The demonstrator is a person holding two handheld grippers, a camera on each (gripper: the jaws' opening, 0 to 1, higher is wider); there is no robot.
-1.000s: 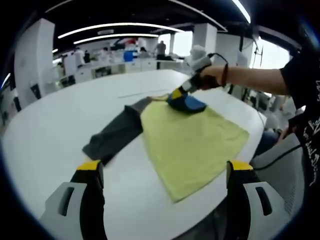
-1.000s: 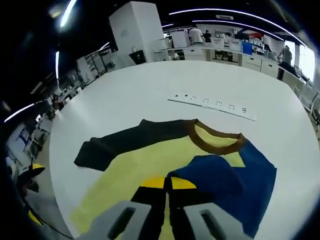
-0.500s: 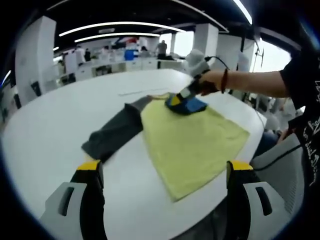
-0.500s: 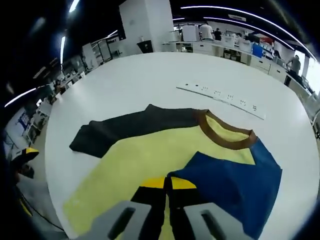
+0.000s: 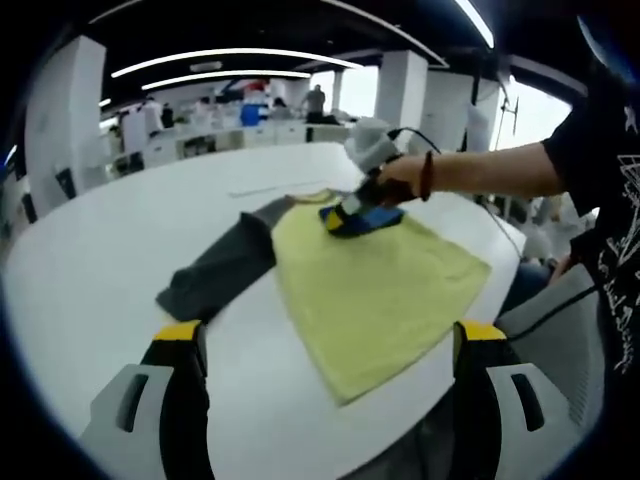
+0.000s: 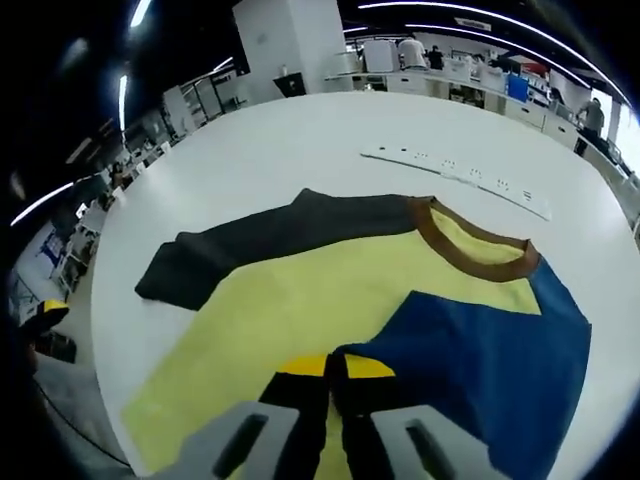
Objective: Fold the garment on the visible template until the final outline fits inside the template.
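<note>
right gripper jaws are pressed together on the blue sleeve, folded in over the yellow shirt on the white table; left gripper jaws are spread, nothing held. risk: the thin pinch could slip, or the shirt body gets dragged and bunched. no template outline can be made out, and the pinch point is hidden behind the jaws.

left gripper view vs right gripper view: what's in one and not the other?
Left gripper view: the person's hand holding the right gripper, and the left gripper open near the table edge.
Right gripper view: the brown collar and a white power strip behind the shirt.
Both: the white table, yellow shirt, dark sleeve, and blue sleeve pinched by the right gripper.
</note>
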